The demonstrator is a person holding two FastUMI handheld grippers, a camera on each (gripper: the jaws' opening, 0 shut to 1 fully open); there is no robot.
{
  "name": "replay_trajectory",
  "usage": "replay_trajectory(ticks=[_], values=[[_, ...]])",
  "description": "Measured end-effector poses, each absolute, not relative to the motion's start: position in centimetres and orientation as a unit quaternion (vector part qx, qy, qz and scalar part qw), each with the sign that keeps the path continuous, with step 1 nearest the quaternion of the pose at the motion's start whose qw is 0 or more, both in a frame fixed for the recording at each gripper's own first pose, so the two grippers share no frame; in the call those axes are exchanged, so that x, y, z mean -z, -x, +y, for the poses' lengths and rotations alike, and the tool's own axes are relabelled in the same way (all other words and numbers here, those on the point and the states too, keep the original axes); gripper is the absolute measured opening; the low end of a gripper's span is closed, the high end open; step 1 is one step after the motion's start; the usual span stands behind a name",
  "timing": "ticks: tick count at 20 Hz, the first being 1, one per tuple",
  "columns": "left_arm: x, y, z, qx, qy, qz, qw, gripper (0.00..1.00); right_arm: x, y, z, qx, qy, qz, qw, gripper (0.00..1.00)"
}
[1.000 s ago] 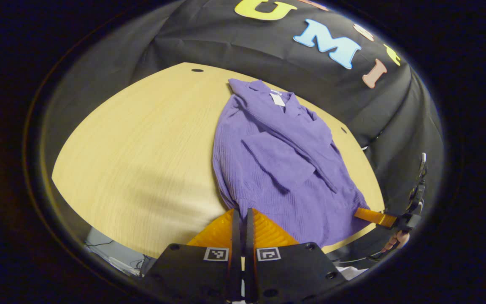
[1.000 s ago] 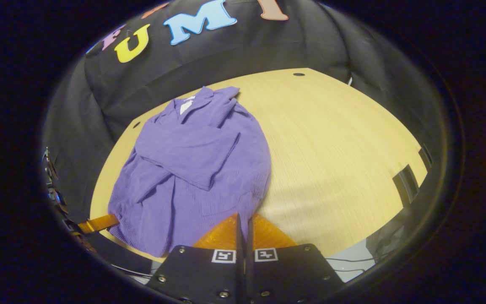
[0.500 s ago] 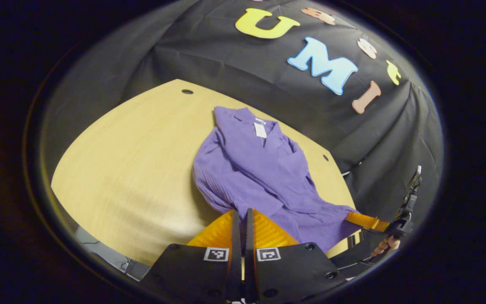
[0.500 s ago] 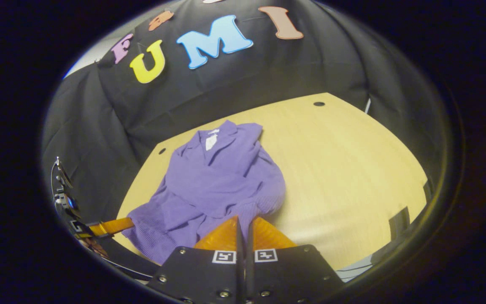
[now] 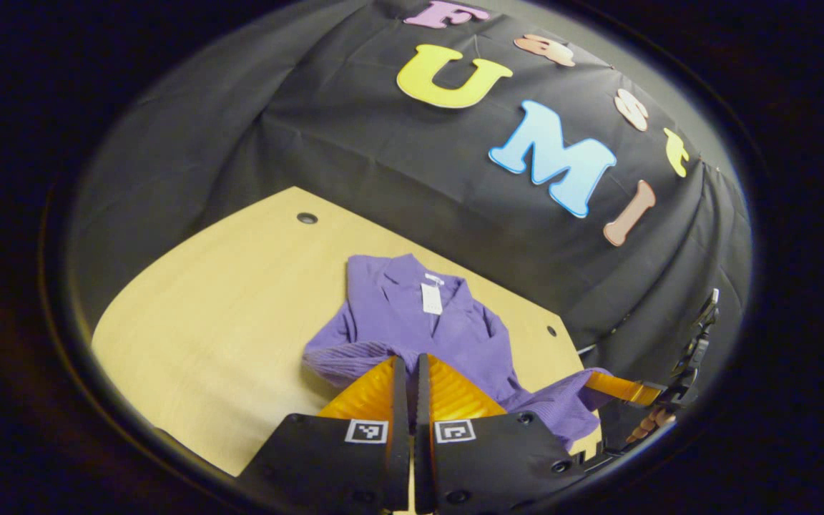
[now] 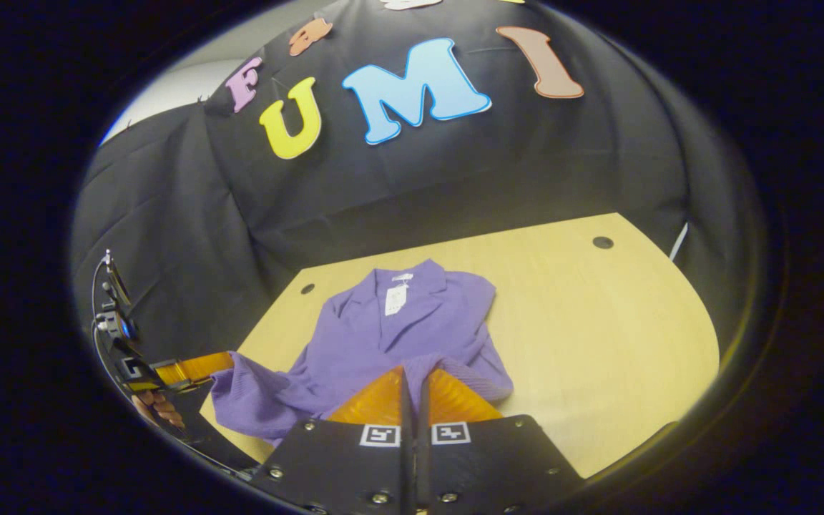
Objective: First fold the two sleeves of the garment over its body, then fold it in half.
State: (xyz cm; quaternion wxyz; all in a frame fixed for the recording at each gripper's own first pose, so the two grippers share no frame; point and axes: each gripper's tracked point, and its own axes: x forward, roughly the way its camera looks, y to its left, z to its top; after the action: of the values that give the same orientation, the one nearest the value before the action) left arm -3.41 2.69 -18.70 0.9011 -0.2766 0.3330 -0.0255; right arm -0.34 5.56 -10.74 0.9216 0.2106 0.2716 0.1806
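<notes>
- On the pale wooden surface [image 5: 197,336], the purple garment [image 5: 412,329] is lying collar-far, its near hem raised off the wood.
- It is looking soft, light and limp; the hem corners seem the sensible holds.
- Left gripper [image 5: 406,368] and right gripper [image 6: 412,383] are each pointing forward, jaws clenched on the hem, lifting it toward the collar.

We are in a recording booth, not a home: black cloth [image 6: 419,186] hangs as a wall behind a bare light-wood table [image 6: 598,322] with cable holes [image 6: 603,242], and a pale wall [image 6: 169,86] shows beyond the cloth.
</notes>
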Motion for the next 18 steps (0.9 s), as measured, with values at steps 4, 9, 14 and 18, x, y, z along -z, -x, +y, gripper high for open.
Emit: replay_trajectory(ticks=[4, 9, 14, 18], values=[[17.7, -2.8, 2.4, 0.007, 0.279, 0.31, 0.909, 0.1, 9.5, -5.0, 5.0, -0.184, -0.224, 0.263, 0.92, 0.01], [17.7, -10.1, 3.6, 0.01, 0.274, 0.293, 0.916, 0.1, 8.8, -11.4, 4.8, -0.166, -0.241, 0.251, 0.923, 0.01], [20.5, -17.3, 5.3, 0.0, 0.256, 0.285, 0.924, 0.09, 9.9, -17.9, 4.4, -0.139, -0.24, 0.253, 0.927, 0.01], [23.4, -21.2, 5.9, 0.003, 0.223, 0.291, 0.93, 0.09, 11.0, -21.7, 4.8, -0.129, -0.224, 0.253, 0.932, 0.01]])
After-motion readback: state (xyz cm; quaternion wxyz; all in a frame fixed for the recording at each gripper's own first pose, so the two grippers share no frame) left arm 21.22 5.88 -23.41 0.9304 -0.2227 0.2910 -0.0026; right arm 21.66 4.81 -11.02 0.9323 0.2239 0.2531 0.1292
